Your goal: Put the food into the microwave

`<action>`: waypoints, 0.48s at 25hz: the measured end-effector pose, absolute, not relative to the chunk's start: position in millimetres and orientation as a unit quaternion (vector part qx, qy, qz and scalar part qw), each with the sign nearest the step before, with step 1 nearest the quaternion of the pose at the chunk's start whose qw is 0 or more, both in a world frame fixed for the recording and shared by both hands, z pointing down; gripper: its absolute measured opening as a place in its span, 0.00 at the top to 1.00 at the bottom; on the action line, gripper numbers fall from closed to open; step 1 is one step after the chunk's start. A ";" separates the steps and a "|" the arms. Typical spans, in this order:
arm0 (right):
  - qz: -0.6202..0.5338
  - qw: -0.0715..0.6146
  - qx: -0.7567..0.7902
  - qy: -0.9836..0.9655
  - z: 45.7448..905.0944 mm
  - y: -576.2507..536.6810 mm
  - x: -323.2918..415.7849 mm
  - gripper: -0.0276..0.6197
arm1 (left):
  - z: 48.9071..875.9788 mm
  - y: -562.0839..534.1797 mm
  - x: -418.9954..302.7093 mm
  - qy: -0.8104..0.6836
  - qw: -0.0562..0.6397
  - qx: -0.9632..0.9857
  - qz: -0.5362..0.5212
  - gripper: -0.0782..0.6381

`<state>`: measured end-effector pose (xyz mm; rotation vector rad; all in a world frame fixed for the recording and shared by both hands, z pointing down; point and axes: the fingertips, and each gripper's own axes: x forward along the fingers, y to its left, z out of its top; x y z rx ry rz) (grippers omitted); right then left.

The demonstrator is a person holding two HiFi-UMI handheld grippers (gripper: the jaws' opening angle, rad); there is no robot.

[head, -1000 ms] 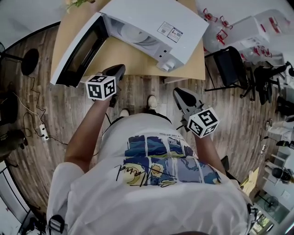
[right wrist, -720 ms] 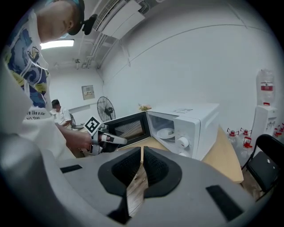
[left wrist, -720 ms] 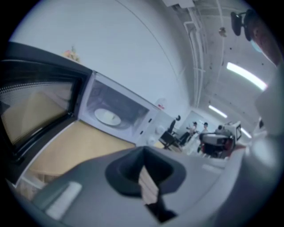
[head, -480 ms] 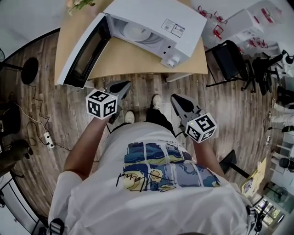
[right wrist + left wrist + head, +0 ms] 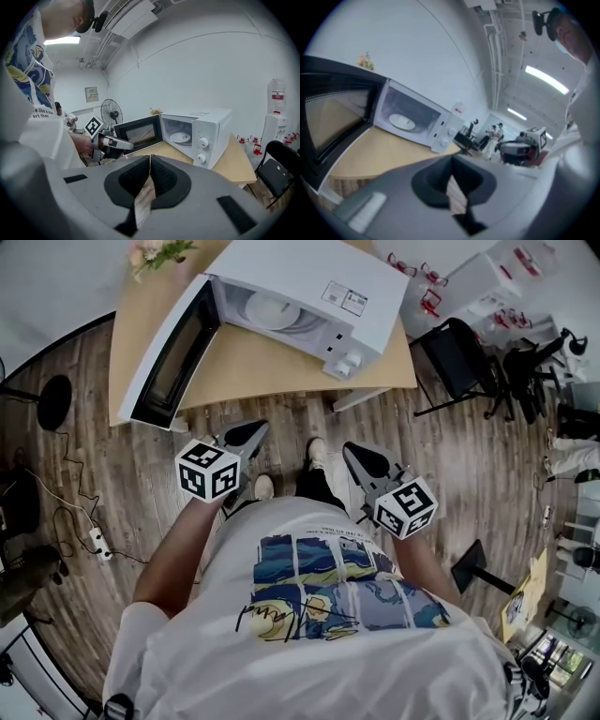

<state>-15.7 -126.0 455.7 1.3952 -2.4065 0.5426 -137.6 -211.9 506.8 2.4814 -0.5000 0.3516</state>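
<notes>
The white microwave stands on the wooden table with its door swung wide open to the left. A white plate lies inside the cavity; whether food is on it cannot be told. My left gripper hangs over the floor just short of the table's near edge, shut and empty. My right gripper is level with it to the right, also shut with nothing held. The left gripper view shows the shut left gripper and the plate. The right gripper view shows the shut right gripper, the microwave and the left gripper.
A black chair stands right of the table. Water bottles with red caps sit behind it. Flowers are at the table's far left corner. A power strip with cables lies on the floor at left. A floor fan stands further back.
Both grippers have drawn back from the table toward the person's body. The left one, earlier at the door's lower edge, now hangs over the floor. The jaws stayed shut.
</notes>
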 end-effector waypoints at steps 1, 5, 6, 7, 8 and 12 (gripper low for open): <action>0.188 0.154 0.488 -0.839 455.0 -125.4 -16.9 0.94 | 504.5 -210.1 -137.6 -0.183 0.285 0.932 0.133 0.88; 0.186 0.157 0.486 -0.839 456.2 -123.0 -25.1 0.94 | 499.5 -206.4 -140.5 -0.175 0.274 0.936 0.136 0.88; 0.186 0.157 0.485 -0.840 456.3 -122.4 -27.5 0.94 | 499.0 -205.3 -141.9 -0.175 0.275 0.936 0.135 0.88; 0.185 0.157 0.484 -0.841 456.2 -121.9 -29.7 0.94 | 498.6 -204.2 -143.6 -0.175 0.276 0.935 0.134 0.88; 0.184 0.157 0.484 -0.841 455.9 -122.0 -31.6 0.94 | 498.4 -203.4 -145.4 -0.176 0.277 0.935 0.133 0.88; 0.177 0.159 0.481 -0.844 454.9 -122.7 -37.1 0.94 | 498.0 -202.6 -151.9 -0.179 0.276 0.935 0.131 0.88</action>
